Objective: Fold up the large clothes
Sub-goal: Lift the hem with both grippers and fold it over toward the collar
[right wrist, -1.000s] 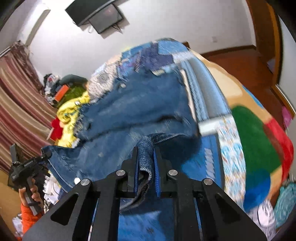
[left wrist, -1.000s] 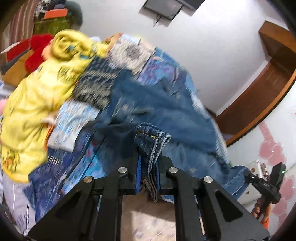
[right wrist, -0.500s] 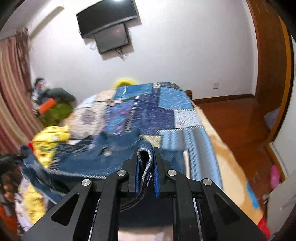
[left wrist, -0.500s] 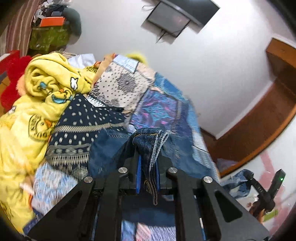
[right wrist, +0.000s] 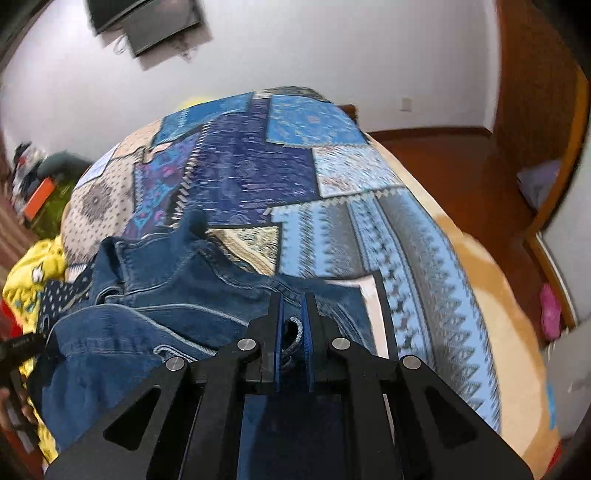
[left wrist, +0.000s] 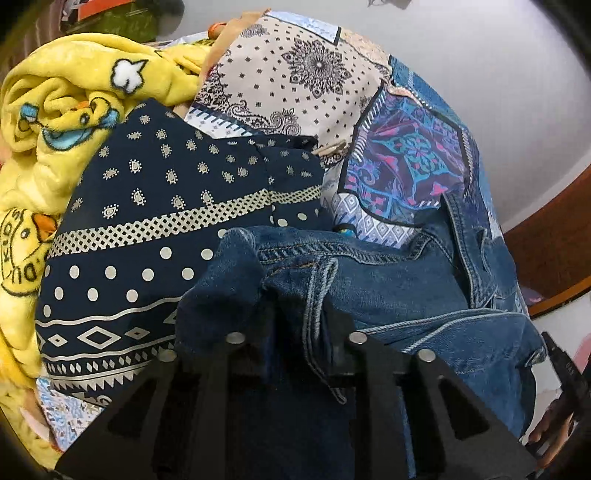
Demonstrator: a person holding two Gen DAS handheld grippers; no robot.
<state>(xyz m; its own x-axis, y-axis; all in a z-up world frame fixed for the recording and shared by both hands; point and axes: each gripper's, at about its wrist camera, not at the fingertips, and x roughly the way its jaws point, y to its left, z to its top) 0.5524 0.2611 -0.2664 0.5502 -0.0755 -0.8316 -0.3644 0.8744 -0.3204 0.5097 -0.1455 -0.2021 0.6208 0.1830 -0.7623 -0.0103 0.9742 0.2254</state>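
Observation:
A blue denim garment (left wrist: 388, 295) lies bunched on the patchwork quilt (left wrist: 406, 166) of a bed. My left gripper (left wrist: 299, 317) points down into it, its jaws opening with a stitched denim edge hanging loose between them; folds of denim cover the fingertips. In the right wrist view the same denim garment (right wrist: 166, 295) spreads to the left, and my right gripper (right wrist: 291, 306) is shut on a folded hem of it. The right gripper also shows at the left wrist view's right edge (left wrist: 565, 376), held by a hand.
A yellow cartoon-print blanket (left wrist: 55, 110) and a navy patterned cloth (left wrist: 166, 221) lie left of the denim. The quilt (right wrist: 332, 229) stretches far ahead, its edge falling to a wooden floor (right wrist: 461, 177) on the right. A screen (right wrist: 147, 22) hangs on the white wall.
Both grippers have carried the denim forward over the bed and lowered it onto the quilt. The left jaws now stand wider apart; the right stays clamped on the hem.

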